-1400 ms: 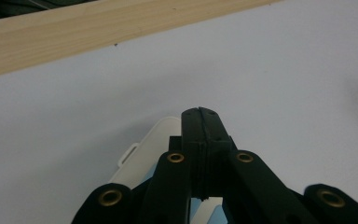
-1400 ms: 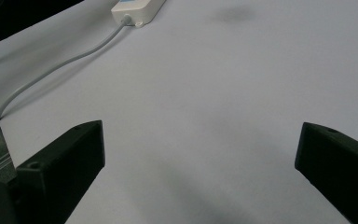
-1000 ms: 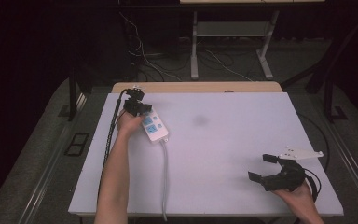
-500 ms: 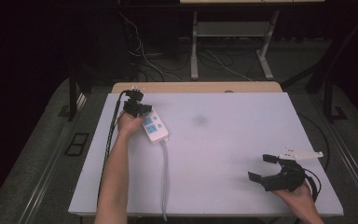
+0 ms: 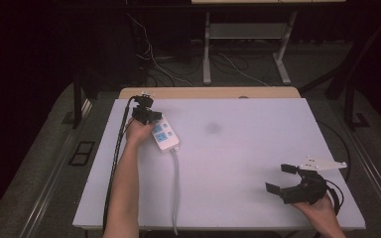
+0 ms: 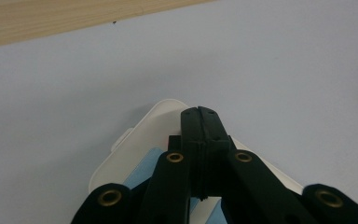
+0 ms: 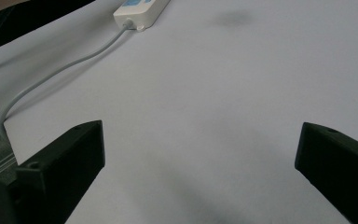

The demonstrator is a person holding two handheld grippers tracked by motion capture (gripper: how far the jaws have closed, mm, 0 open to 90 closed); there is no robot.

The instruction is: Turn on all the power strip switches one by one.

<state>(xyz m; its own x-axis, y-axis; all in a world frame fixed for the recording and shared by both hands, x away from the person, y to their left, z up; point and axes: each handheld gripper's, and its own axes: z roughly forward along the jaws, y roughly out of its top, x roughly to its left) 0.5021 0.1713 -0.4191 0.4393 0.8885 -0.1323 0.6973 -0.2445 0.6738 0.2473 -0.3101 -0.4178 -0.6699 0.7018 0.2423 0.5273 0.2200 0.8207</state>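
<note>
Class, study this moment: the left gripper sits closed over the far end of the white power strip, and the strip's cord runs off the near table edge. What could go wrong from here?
1. The left gripper, jaws together, presses on the power strip; a push could slide the strip.
2. The cord hangs over the near edge of the table; the forearm beside it could snag it.

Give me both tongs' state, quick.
Left tongs: shut, tips pressed onto the white power strip, gripping nothing.
Right tongs: open, empty, above the table.
</note>
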